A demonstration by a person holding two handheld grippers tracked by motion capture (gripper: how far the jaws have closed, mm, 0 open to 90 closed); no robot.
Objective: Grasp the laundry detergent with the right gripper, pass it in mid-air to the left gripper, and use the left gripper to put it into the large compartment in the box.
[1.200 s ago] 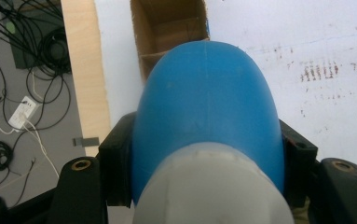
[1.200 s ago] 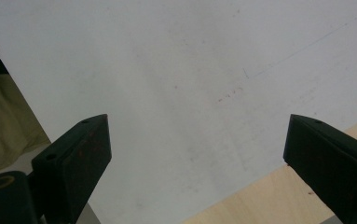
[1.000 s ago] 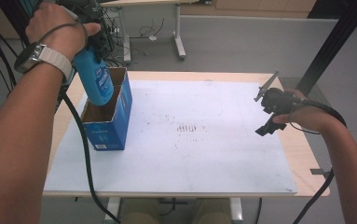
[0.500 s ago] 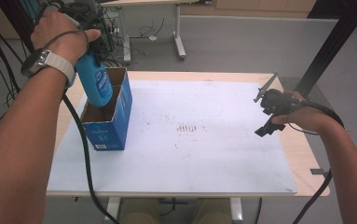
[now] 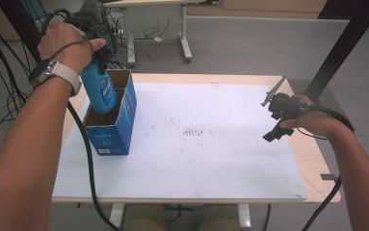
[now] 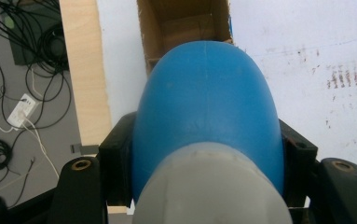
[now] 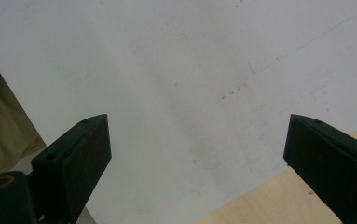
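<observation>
At the upper left of the high view, the left hand point(image 5: 64, 45) is seen gripping the left gripper point(image 5: 95, 57), from which a blue bottle point(image 5: 99, 91) hangs. The bottle's long axis is close to upright, slightly tilted, with its base pointed down into the open top of a blue cardboard box point(image 5: 112, 130); its neck end is held up at the gripper. The lower part of the bottle is seen inside the box's nearer compartment, while whether the base touches the box floor cannot be told. In the left gripper view, the left gripper point(image 6: 206, 154) is shown clamped on the bottle point(image 6: 206, 112), one black jaw pressed against each side just below the grey cap point(image 6: 211, 186); the box point(image 6: 185, 23) opens beyond it at the upper middle of the frame.

The box stands at the left edge of the white sheet point(image 5: 196, 144) that covers the table point(image 5: 312, 159).

At the right of the high view, the right gripper point(image 5: 281, 115) is held by the right hand point(image 5: 312, 120) above the sheet's right edge, well apart from the bottle. In the right gripper view, the right gripper point(image 7: 197, 154) is shown with its jaws spread wide, nothing between them, the sheet point(image 7: 181, 70) lying beneath.
</observation>
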